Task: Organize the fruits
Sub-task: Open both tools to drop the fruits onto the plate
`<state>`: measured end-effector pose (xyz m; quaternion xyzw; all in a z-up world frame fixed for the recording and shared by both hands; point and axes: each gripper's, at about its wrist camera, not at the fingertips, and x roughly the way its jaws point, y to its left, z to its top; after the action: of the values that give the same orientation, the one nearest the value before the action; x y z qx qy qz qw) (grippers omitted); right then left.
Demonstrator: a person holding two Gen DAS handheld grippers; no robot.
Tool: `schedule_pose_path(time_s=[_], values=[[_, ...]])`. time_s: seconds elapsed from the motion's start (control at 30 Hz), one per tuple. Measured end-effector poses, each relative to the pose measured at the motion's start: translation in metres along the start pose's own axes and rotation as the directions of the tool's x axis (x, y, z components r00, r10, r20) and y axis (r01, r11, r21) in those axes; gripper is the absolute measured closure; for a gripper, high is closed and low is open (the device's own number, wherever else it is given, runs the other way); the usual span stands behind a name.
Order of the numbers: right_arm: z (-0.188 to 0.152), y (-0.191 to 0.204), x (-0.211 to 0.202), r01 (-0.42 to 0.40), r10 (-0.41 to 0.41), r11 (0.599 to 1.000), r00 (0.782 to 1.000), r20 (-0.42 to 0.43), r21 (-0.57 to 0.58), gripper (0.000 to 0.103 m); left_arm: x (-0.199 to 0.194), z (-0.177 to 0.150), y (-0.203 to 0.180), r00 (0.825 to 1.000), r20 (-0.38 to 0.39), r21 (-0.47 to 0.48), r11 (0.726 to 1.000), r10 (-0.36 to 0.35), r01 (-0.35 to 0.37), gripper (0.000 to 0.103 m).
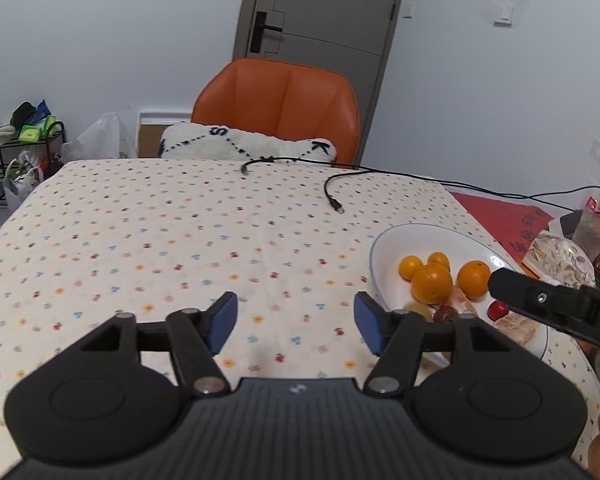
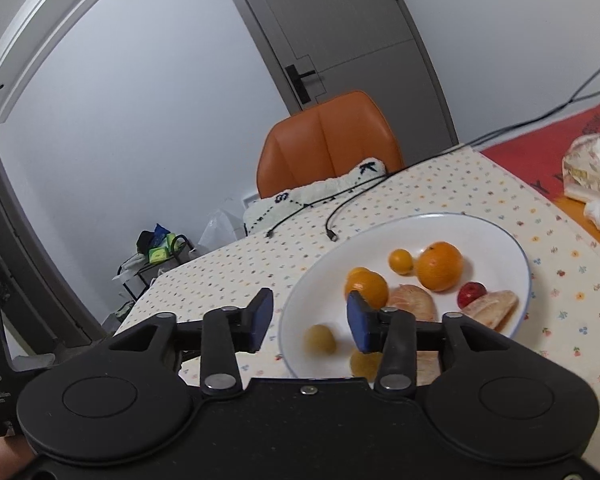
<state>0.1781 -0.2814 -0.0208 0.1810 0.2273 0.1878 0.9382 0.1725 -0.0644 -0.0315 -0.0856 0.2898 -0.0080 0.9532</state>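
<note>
- The fruits lie together on a white plate [image 2: 500, 236] at the right side of the bench [image 1: 140, 220]: oranges [image 2: 439, 266], a small yellow fruit [image 2: 319, 339], a red fruit [image 2: 471, 293] and peeled pomelo segments [image 2: 490, 307].
- The right claw [image 2: 310, 322] hangs over the plate's near rim, jaws spread wide and empty, one blue pad in front of an orange.
- The left claw [image 1: 296, 322] hovers above the dotted tablecloth just left of the plate, jaws wide, holding nothing.
- A black cable [image 1: 332, 196] trails across the far bench; an orange chair [image 1: 280, 104] stands behind it.
</note>
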Motion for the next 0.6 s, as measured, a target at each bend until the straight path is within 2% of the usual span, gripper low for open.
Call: schedule_pose_path(time_s=[0.1, 0.2, 0.43, 0.6], values=[[0.000, 0.012, -0.003, -0.003, 0.003, 1.000, 1.000, 0.004, -0.021, 0.047, -0.009, -0.001, 0.005, 1.000, 0.015, 0.003, 1.000, 0.003, -0.003, 0.029], [0.000, 0.024, -0.006, -0.012, 0.012, 0.999, 1.000, 0.009, -0.043, 0.042, -0.019, -0.001, 0.012, 0.999, 0.027, 0.010, 1.000, 0.020, -0.020, 0.024], [-0.001, 0.047, -0.014, -0.033, 0.035, 0.996, 0.999, 0.015, -0.080, 0.033, -0.045, -0.003, 0.033, 0.996, 0.074, -0.015, 0.998, 0.058, -0.057, 0.017], [0.001, 0.061, -0.020, -0.049, 0.052, 0.993, 0.998, 0.022, -0.103, 0.024, -0.058, -0.003, 0.049, 0.995, 0.069, -0.041, 0.996, 0.077, -0.075, 0.016]])
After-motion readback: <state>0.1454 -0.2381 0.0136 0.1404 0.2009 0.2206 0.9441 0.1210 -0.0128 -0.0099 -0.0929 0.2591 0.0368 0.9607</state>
